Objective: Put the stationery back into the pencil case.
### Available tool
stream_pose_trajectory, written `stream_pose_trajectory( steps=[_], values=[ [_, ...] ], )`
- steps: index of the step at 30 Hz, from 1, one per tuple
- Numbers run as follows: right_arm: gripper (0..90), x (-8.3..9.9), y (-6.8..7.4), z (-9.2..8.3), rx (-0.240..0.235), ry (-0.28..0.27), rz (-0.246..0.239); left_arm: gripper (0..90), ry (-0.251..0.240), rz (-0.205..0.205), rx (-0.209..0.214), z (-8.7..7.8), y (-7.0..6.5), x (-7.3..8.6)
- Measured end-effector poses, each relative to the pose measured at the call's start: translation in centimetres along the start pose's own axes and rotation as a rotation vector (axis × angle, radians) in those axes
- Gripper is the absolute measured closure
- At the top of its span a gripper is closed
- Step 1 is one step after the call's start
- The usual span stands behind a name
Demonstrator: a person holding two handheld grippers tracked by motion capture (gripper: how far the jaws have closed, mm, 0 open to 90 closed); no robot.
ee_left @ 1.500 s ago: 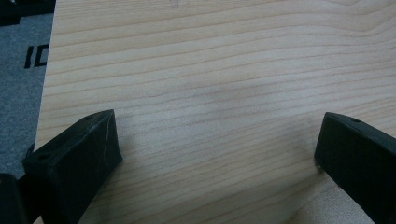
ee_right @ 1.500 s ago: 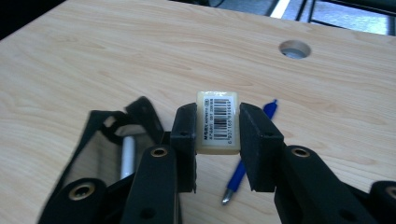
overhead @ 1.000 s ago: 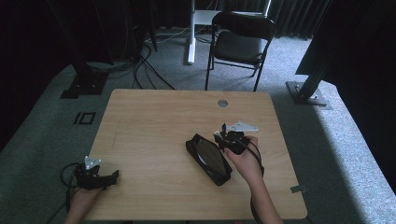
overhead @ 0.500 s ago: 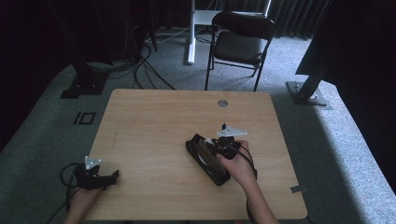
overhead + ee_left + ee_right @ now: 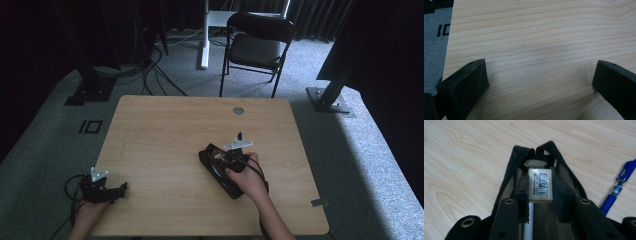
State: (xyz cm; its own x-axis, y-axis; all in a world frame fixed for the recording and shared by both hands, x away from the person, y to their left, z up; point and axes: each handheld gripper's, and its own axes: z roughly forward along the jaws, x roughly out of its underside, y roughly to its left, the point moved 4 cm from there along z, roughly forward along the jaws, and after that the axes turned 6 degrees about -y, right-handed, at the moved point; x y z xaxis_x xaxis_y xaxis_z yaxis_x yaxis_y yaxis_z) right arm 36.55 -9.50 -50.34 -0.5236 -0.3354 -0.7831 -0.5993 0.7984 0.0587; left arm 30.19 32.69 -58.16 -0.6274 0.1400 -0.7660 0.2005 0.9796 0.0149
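A black pencil case [image 5: 507, 171] lies open on the wooden table [image 5: 165, 130], right of centre and near the front, also seen as the pencil case [image 5: 216, 173] in the high view. My right gripper [image 5: 541, 188] reaches down into its mouth, shut on a white eraser [image 5: 540, 183] with a barcode label. Its jaws press on both long sides of the eraser. A white pencil [image 5: 529, 225] lies inside the case under the eraser. From above, the right gripper [image 5: 229, 159] sits over the case. My left gripper [image 5: 118, 189] rests at the table's front left corner, its jaws [image 5: 540, 82] wide apart over bare wood.
A blue pen [image 5: 616, 192] lies on the table just right of the case. A round cable hole [image 5: 238, 110] sits near the far edge. A black folding chair [image 5: 257, 47] and cables stand on the floor beyond the table.
The right gripper has come down and a little to the left with the eraser, into the open case. The left gripper has stayed where it was.
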Motion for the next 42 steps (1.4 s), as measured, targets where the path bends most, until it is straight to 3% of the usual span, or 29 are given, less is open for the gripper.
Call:
stream_pose_trajectory(
  steps=[6, 16, 42],
  values=[
    [68.5, 0.2, -0.1, 0.9, 0.02, 0.047, -0.02, 0.4, 0.0, 0.0, 0.0, 0.0, 0.0, 0.0],
    [68.5, 0.2, 0.1, 1.9, 0.022, 0.08, -0.03, 0.4, 0.0, 0.0, 0.0, 0.0, 0.0, 0.0],
    [68.5, 0.3, 0.0, 4.2, 0.017, 0.176, -0.019, 0.4, 0.0, 0.0, 0.0, 0.0, 0.0, 0.0]
  ],
)
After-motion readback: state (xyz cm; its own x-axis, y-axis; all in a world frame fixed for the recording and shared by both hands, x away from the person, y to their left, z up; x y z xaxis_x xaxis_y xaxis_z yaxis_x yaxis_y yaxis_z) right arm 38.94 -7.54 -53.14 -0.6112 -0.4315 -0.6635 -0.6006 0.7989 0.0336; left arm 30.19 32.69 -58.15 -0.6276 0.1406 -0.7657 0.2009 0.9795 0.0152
